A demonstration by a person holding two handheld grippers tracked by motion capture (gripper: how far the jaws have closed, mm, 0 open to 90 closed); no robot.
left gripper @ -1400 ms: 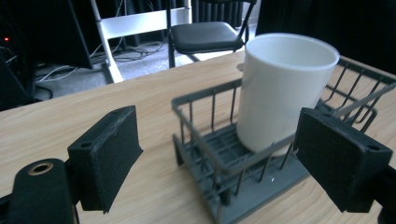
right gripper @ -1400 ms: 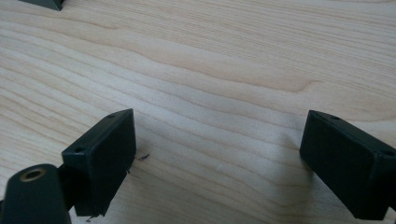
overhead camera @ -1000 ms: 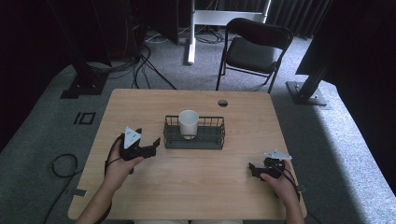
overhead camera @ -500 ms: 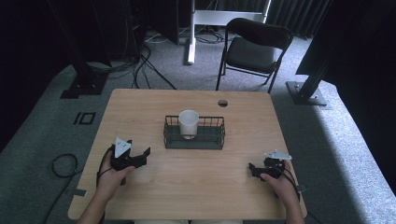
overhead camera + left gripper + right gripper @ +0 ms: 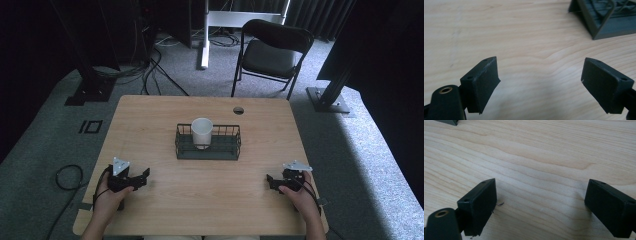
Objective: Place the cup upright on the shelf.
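A white cup [image 5: 201, 131] stands upright in the left part of a dark wire basket [image 5: 220, 148] at the middle of the wooden surface [image 5: 210, 200]. The left tongs [image 5: 145, 173] rest near the front left corner, jaws apart with only bare wood between them. The right tongs [image 5: 269, 179] rest near the front right corner, likewise spread and holding nothing.
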